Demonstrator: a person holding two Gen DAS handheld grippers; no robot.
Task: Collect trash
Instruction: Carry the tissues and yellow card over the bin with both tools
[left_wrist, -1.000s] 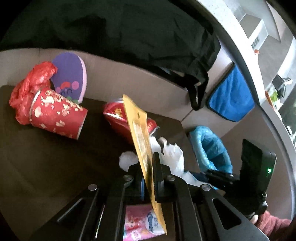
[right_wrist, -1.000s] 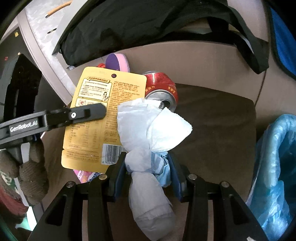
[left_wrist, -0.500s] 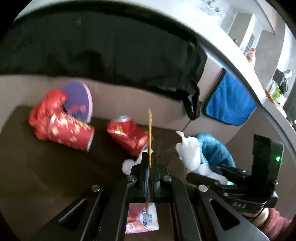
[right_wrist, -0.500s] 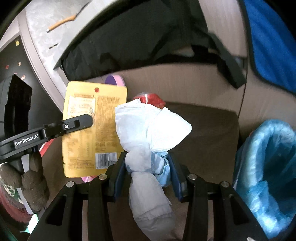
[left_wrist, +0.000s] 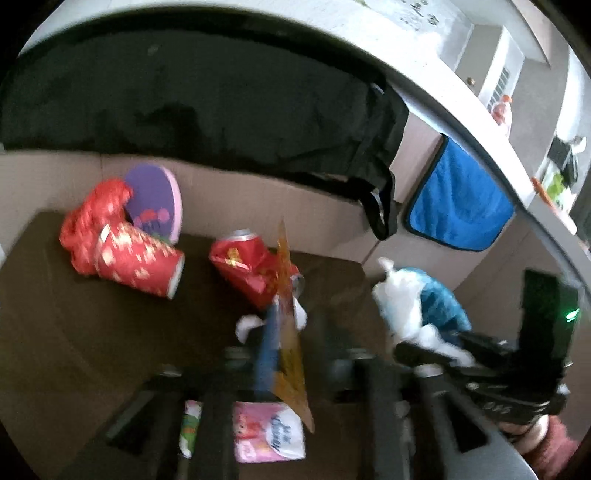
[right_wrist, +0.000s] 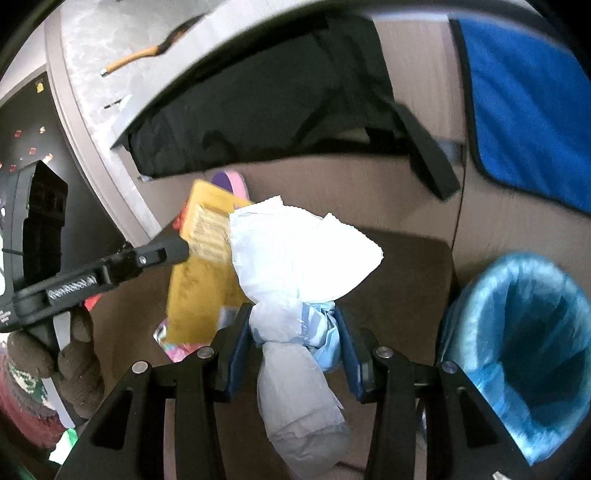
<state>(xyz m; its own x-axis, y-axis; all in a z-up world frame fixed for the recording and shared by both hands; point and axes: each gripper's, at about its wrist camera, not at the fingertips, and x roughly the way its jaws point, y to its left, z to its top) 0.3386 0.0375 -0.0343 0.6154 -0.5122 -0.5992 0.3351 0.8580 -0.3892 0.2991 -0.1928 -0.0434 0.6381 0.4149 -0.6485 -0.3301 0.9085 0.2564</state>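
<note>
My right gripper (right_wrist: 291, 343) pinches wadded tissue (right_wrist: 295, 258) beside the blue-lined bin (right_wrist: 517, 332). Left gripper (left_wrist: 291, 354) – blurred, cannot tell – yellow packet (left_wrist: 290, 332) between its fingers. Cup (left_wrist: 136, 264) and can (left_wrist: 251, 269) remain.

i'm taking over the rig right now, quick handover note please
Left gripper: shut on the yellow packet, held on edge above the brown table.
Right gripper: shut on the white tissue wad, close to the blue-lined bin on the right.
On the table: red paper cup lying on its side, crushed red can, red plastic bag, pink packet, a small white scrap.
Done: two pieces picked up, neither is in the bin yet.
Left: drop both in the bin, then collect the rest.
</note>
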